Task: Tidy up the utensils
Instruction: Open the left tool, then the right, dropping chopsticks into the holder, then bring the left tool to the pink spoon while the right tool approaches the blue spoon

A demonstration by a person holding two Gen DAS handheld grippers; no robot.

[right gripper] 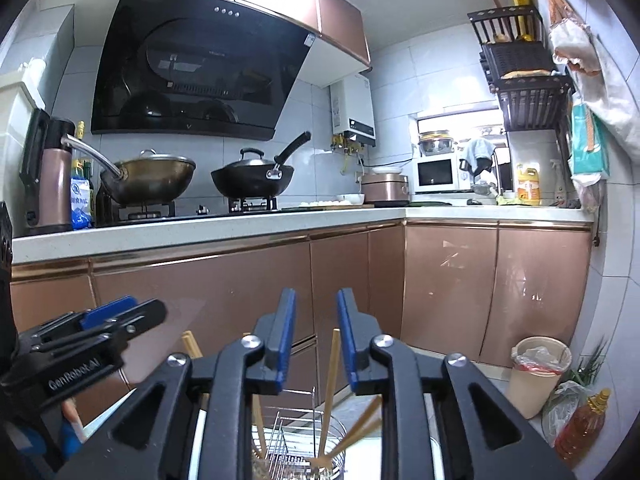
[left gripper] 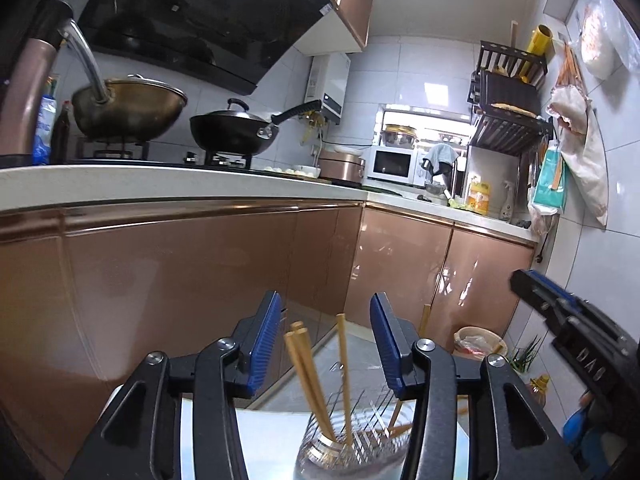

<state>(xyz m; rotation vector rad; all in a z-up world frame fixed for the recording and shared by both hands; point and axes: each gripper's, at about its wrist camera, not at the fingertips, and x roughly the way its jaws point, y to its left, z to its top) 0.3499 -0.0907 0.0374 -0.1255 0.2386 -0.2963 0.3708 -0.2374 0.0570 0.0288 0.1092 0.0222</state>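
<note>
A wire utensil holder stands on a white surface just below both grippers. Several wooden chopsticks lean upright in it. My left gripper hovers above the holder, open, its blue pads well clear of the sticks seen between them. My right gripper is open with a narrower gap; one chopstick shows through that gap from below, and neither pad presses on it. Each gripper also appears in the other's view: the right gripper at the right edge, the left gripper at the lower left.
Copper-coloured cabinets under a white counter face me. A brass wok and a black wok sit on the stove. On the floor at right stand a lined bin and an oil bottle.
</note>
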